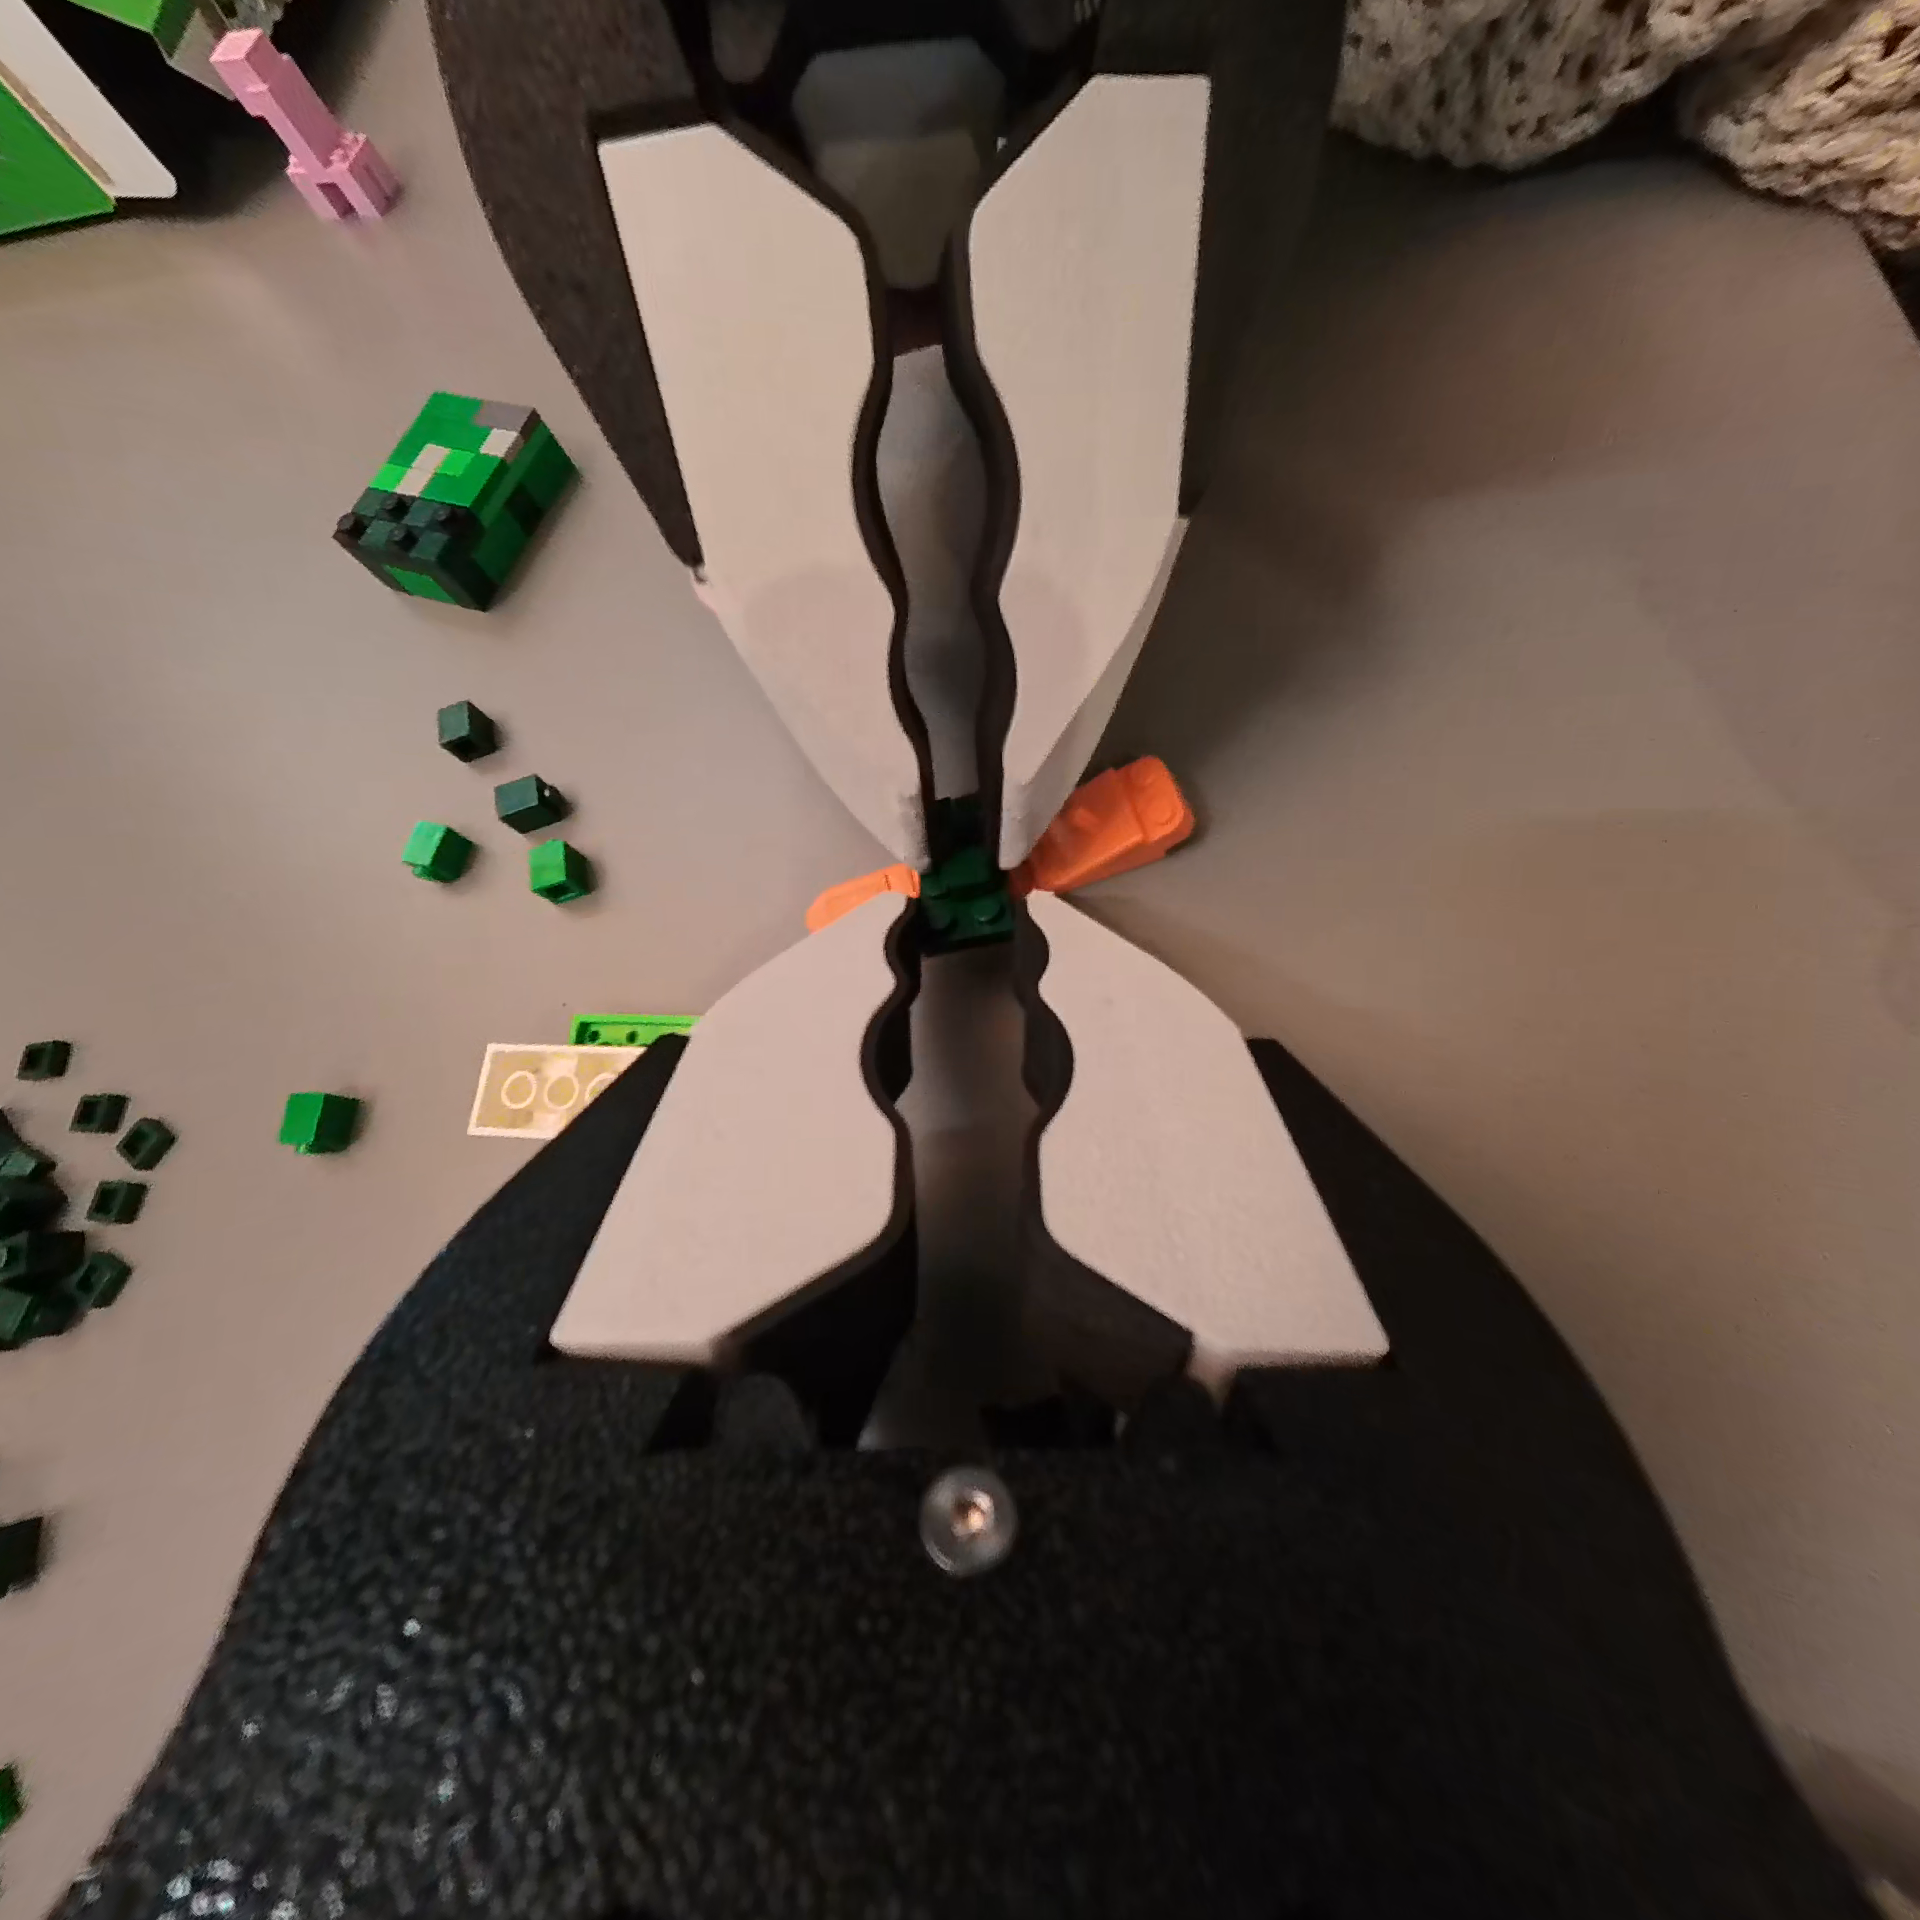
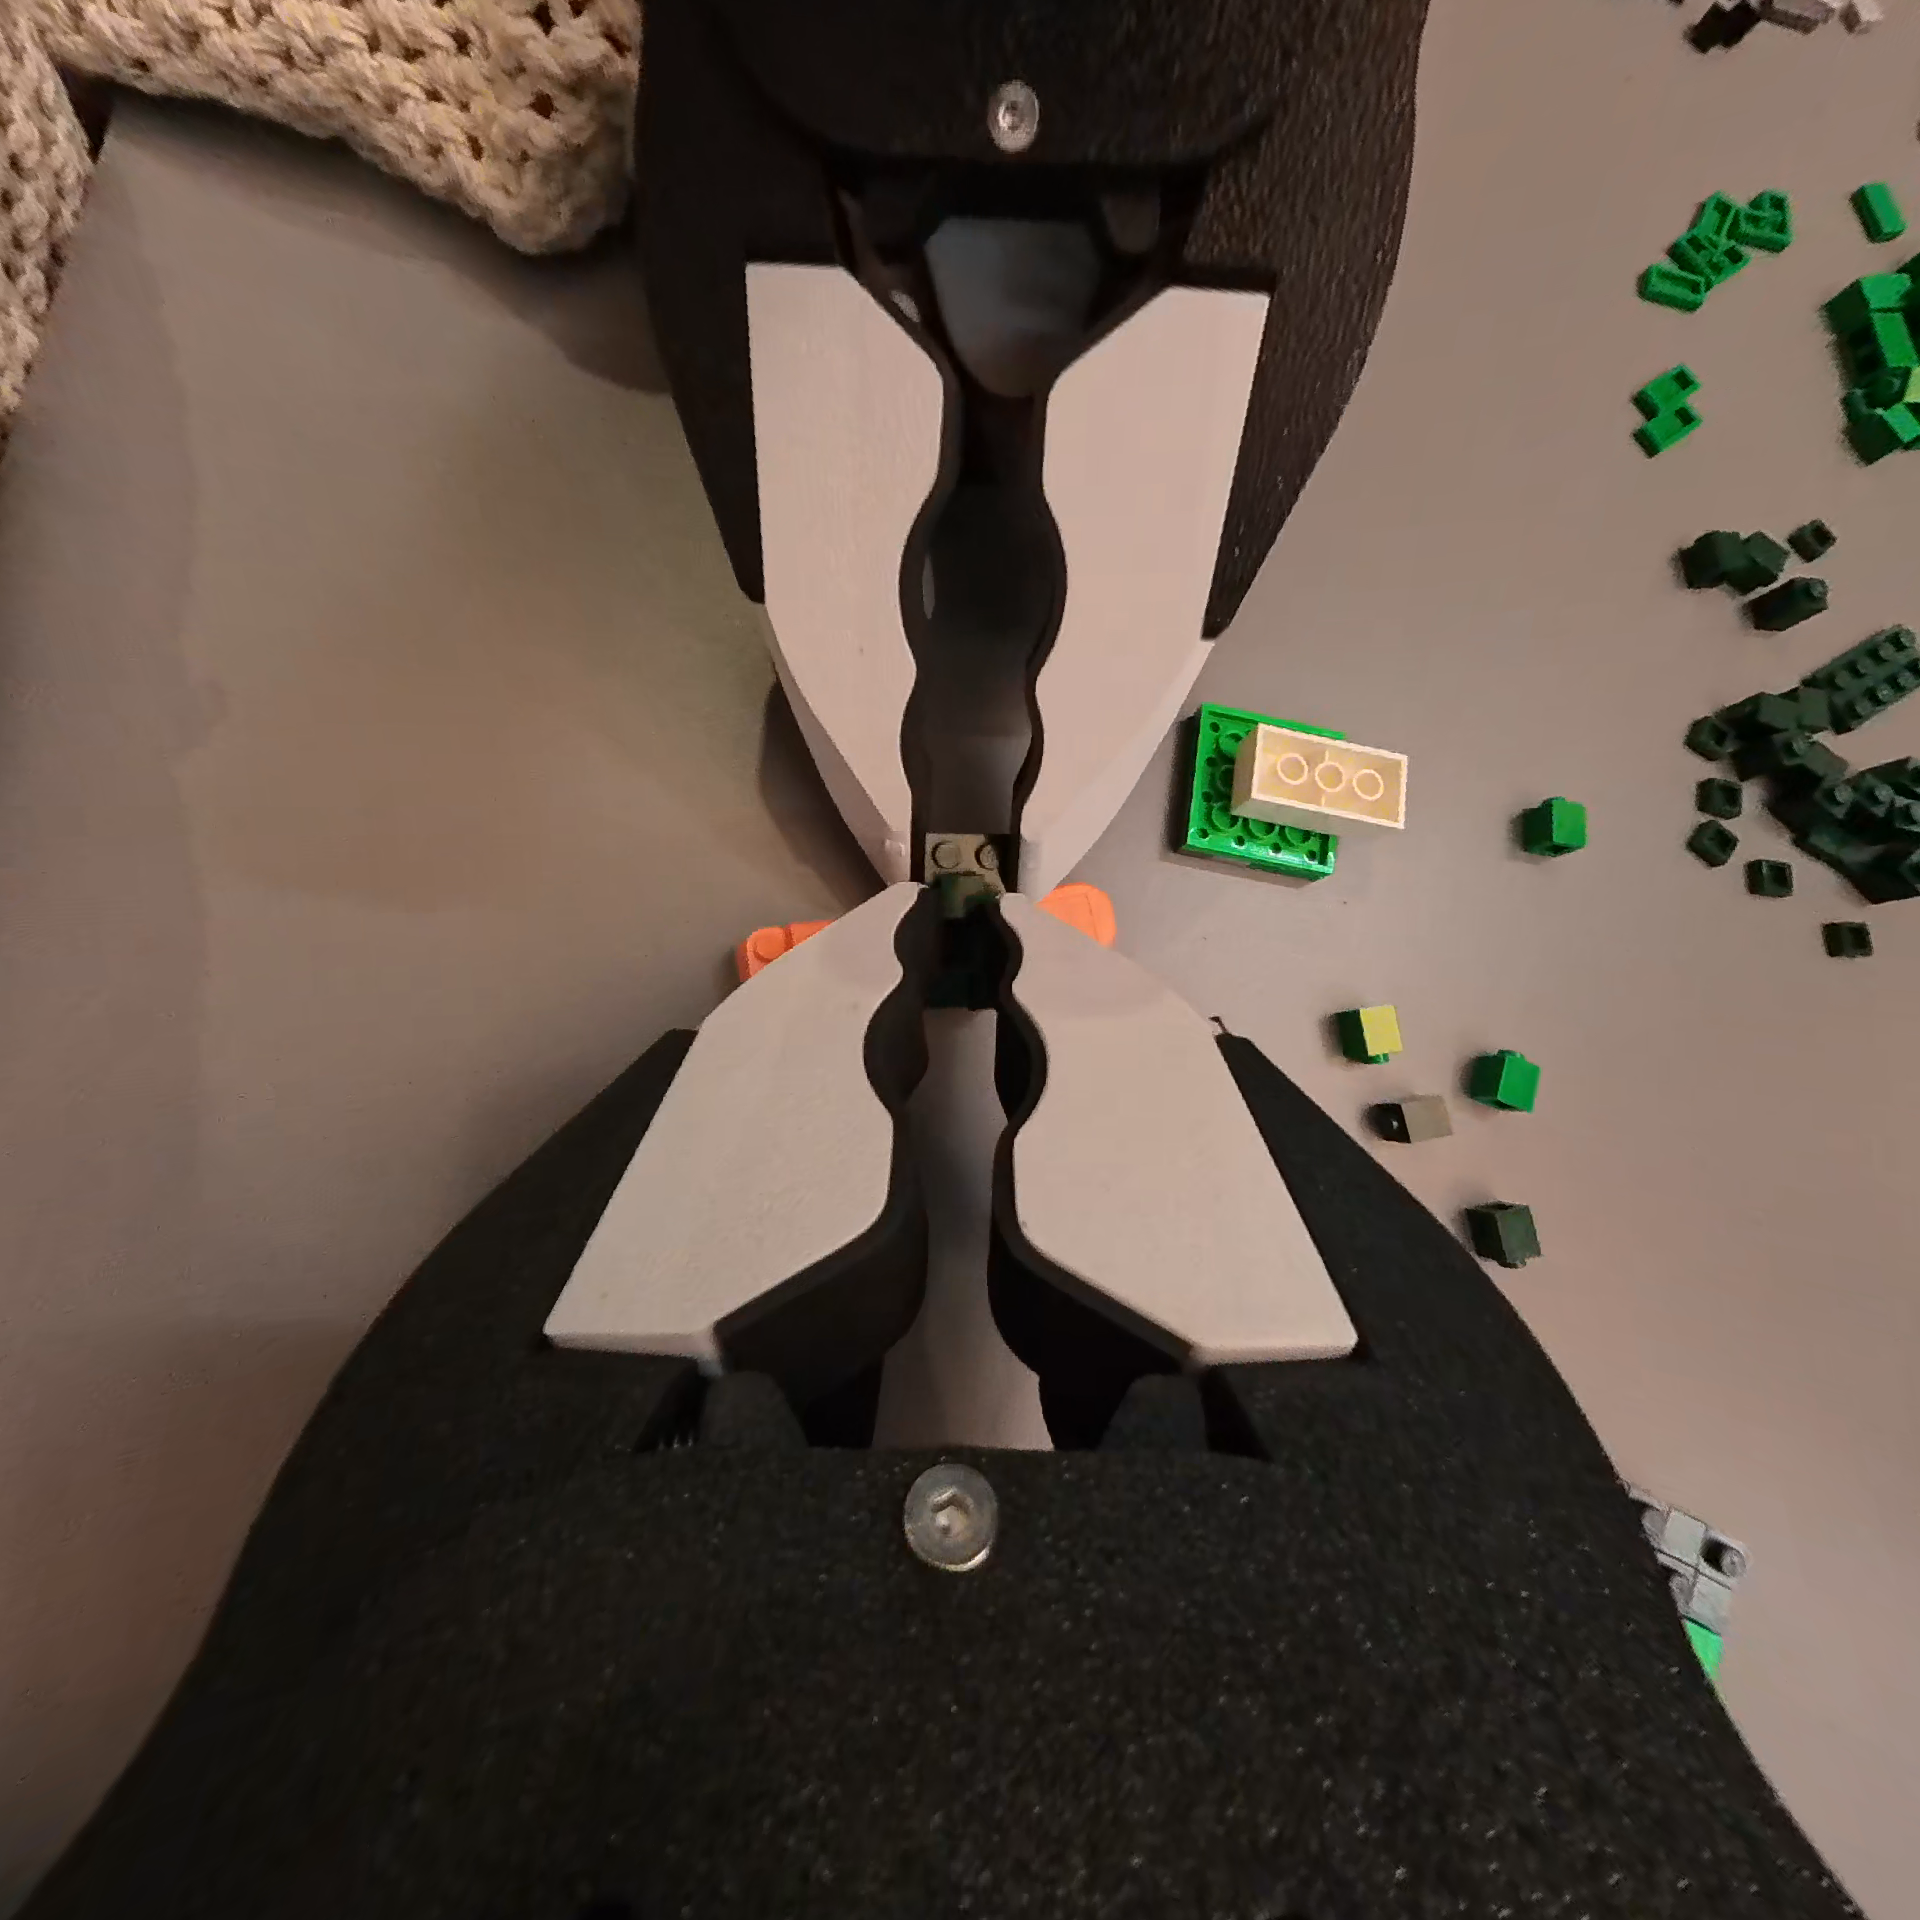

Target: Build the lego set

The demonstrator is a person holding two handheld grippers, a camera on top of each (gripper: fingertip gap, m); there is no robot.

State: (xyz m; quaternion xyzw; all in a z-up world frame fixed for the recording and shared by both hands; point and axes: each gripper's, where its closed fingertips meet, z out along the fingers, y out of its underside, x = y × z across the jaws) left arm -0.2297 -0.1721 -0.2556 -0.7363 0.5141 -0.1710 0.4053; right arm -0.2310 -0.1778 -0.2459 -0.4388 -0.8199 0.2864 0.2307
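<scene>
My left tongs [image 1: 961, 940] and right tongs [image 2: 961, 914] meet tip to tip mid-bench, both pinching one dark green sub-assembly [image 1: 966, 909]. A green cube [image 1: 457, 499] sits finished far left; many loose bricks [image 2: 1829, 748] remain.

Two wrist cameras facing each other, close above grey table [image 1: 1455, 623], sharing orange piece [image 1: 1117, 826]
</scene>
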